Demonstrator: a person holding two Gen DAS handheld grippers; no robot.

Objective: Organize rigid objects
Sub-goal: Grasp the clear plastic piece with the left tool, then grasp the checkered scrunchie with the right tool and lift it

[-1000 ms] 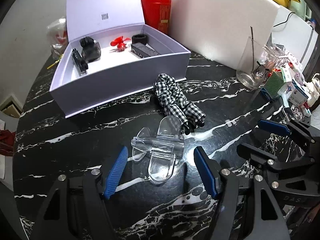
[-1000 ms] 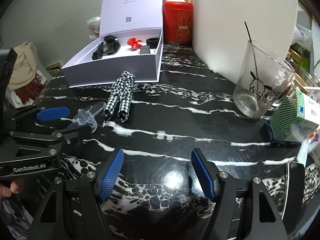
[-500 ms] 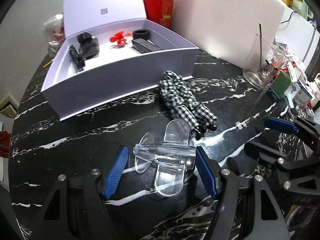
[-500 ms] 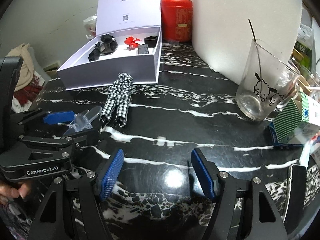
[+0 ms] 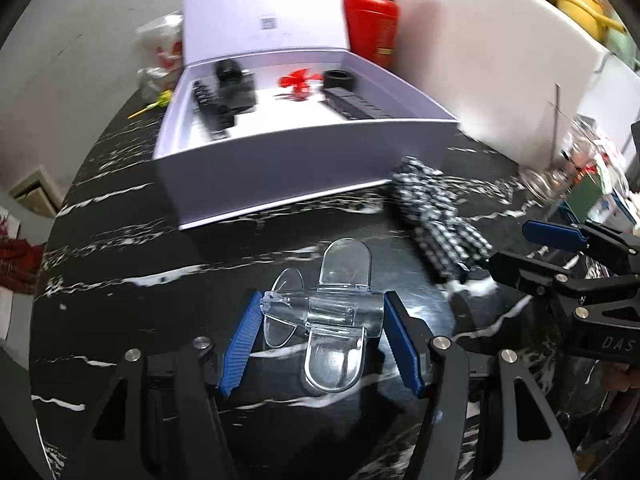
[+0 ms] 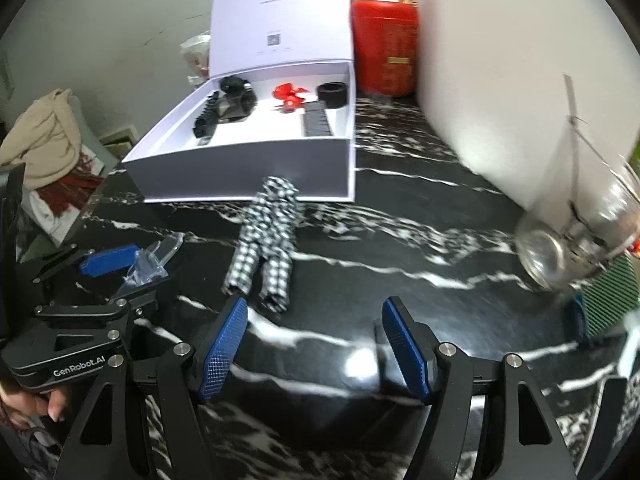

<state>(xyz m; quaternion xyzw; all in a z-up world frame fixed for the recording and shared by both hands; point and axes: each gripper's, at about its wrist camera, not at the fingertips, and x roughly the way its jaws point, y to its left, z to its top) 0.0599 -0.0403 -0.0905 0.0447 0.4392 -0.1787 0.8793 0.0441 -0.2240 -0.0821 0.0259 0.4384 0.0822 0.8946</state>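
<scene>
**Black frames, blue pads**

Each gripper (image 5: 320,336) is an angular black frame with triangular cut-outs and silver screw heads beside ribbed blue finger pads (image 6: 219,350). White "GenRobot.AI" lettering marks the left gripper (image 6: 120,270), above a hand (image 6: 28,404).

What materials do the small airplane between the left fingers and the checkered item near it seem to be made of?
Airplane: seemingly clear, glossy hard plastic; the table shows through it and its edges catch light. Checkered item: probably soft woven fabric, matte, black and white; it lies folded and rumpled.
</scene>
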